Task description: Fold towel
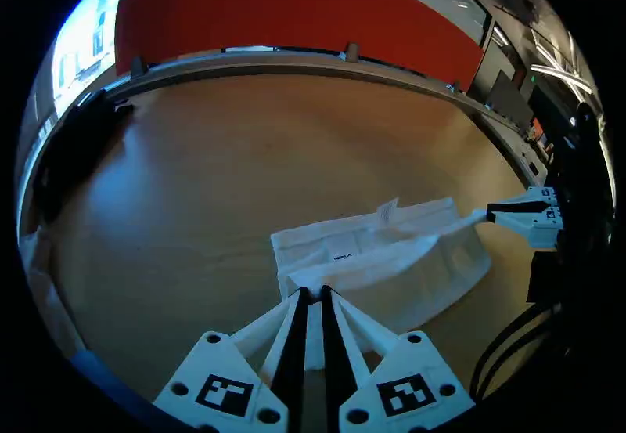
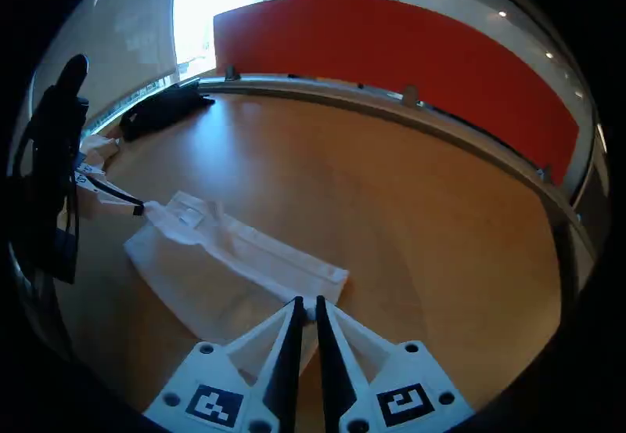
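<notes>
1. Left gripper view: my left gripper (image 1: 313,294) sits at the near edge, its fingers pressed together on a corner of the white towel (image 1: 391,265). The towel runs off to the right across the wooden bench (image 1: 235,167), where my right gripper (image 1: 491,214) pinches its other corner. A red partition (image 1: 297,10) lines the far side.
2. Right gripper view: my right gripper (image 2: 307,304) is closed on the towel's (image 2: 219,257) near corner, and the left gripper (image 2: 139,209) grips the far-left corner. A black object (image 2: 160,108) lies at the bench's far left.
</notes>
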`<state>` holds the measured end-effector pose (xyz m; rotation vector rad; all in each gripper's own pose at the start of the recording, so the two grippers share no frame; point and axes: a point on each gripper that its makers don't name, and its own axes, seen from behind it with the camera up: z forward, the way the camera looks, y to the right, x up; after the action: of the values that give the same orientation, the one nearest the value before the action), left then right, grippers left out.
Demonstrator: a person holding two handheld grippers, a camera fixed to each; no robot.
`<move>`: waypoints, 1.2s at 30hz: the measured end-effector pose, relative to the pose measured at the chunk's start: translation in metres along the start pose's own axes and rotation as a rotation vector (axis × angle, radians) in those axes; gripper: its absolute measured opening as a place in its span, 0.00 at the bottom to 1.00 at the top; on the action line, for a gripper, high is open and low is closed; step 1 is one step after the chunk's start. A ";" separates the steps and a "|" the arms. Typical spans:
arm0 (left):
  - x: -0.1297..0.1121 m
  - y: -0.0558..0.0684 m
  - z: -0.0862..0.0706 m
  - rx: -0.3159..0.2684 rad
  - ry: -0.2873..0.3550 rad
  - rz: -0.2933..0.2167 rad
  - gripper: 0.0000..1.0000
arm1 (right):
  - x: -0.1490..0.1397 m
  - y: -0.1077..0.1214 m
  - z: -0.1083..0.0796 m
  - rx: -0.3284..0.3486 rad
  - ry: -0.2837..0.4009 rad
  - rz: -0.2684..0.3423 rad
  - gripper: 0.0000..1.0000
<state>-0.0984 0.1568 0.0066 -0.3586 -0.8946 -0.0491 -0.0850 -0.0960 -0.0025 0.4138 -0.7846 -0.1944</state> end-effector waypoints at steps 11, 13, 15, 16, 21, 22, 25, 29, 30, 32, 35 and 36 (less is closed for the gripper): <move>0.005 -0.009 0.004 0.015 0.013 -0.025 0.50 | -0.003 0.008 0.007 -0.051 -0.010 -0.011 0.25; 0.006 -0.010 0.003 0.018 0.015 -0.020 0.58 | -0.001 0.010 0.008 -0.057 -0.009 -0.005 0.26; 0.007 -0.012 0.002 0.023 0.017 -0.015 0.62 | 0.000 0.011 0.008 -0.062 -0.007 0.000 0.27; 0.007 -0.013 0.002 0.027 0.019 -0.012 0.62 | 0.001 0.012 0.009 -0.064 -0.006 0.002 0.27; 0.009 -0.019 0.001 0.043 0.024 -0.003 0.66 | 0.005 0.014 0.011 -0.075 -0.003 0.002 0.28; 0.010 -0.019 0.000 0.044 0.024 -0.003 0.68 | 0.006 0.015 0.011 -0.077 -0.002 0.001 0.29; 0.012 -0.020 -0.001 0.047 0.030 -0.004 0.71 | 0.007 0.016 0.010 -0.082 -0.001 -0.002 0.31; 0.014 -0.022 -0.005 0.054 0.039 -0.006 0.71 | 0.009 0.018 0.009 -0.092 0.001 -0.003 0.64; 0.014 -0.022 -0.006 0.056 0.039 -0.005 0.71 | 0.009 0.018 0.008 -0.093 0.002 -0.002 0.72; 0.013 -0.024 -0.008 0.060 0.039 -0.003 0.71 | 0.009 0.019 0.006 -0.095 0.006 -0.002 0.86; 0.011 -0.024 -0.010 0.063 0.037 0.002 0.71 | 0.008 0.017 0.004 -0.089 0.009 -0.001 0.88; 0.011 -0.024 -0.011 0.064 0.037 0.003 0.71 | 0.007 0.016 0.003 -0.088 0.008 -0.001 0.88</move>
<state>-0.0882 0.1318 0.0157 -0.2986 -0.8571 -0.0237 -0.0815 -0.0844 0.0110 0.3319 -0.7647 -0.2273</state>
